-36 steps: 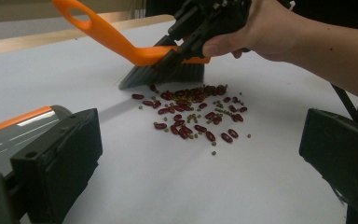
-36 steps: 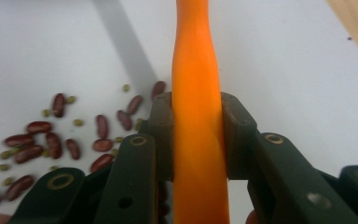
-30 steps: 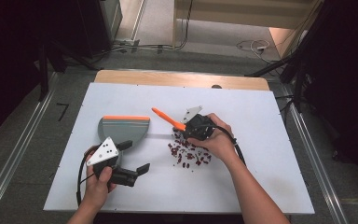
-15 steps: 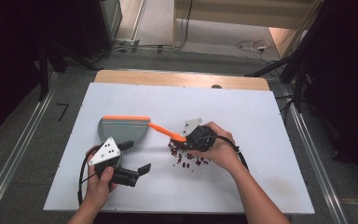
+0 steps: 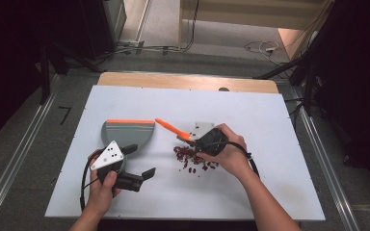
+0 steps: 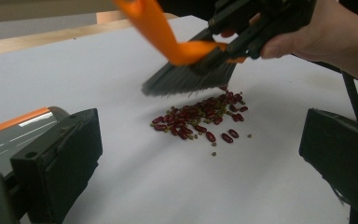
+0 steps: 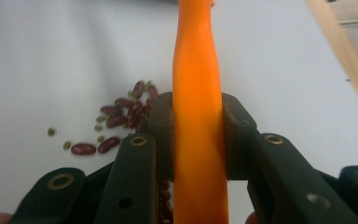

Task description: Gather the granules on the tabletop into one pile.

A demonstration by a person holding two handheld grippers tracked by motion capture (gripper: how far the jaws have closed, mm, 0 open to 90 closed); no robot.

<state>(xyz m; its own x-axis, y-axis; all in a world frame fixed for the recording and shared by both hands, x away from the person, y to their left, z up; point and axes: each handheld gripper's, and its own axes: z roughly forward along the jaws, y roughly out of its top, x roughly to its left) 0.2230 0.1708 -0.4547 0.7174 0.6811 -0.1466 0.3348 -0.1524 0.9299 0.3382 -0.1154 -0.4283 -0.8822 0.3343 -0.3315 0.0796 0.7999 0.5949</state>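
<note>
A pile of red beans [image 5: 192, 159] mixed with small green ones lies mid-table. My right gripper [image 5: 191, 138] is shut on the orange handle [image 7: 198, 116] of a small brush. The brush's dark bristles [image 6: 191, 79] hang at the far edge of the beans [image 6: 200, 119], and the beans [image 7: 116, 121] lie just below the jaws on the left. My left gripper [image 5: 139, 161] stands open near the front left, with the jaws wide apart and nothing between them. It points across the table at the pile. A grey dustpan [image 5: 127, 131] with an orange edge lies right beside it.
The white table top [image 5: 270, 125] has bare room on the right and at the back. A wooden strip [image 5: 188, 82] runs along its far edge. The dustpan [image 6: 9, 135] sits close against my left gripper's left jaw. Cables trail from both grippers.
My right hand has shifted a little nearer over the bean pile with the brush, and its orange handle has swung. The left hand has stayed put.
</note>
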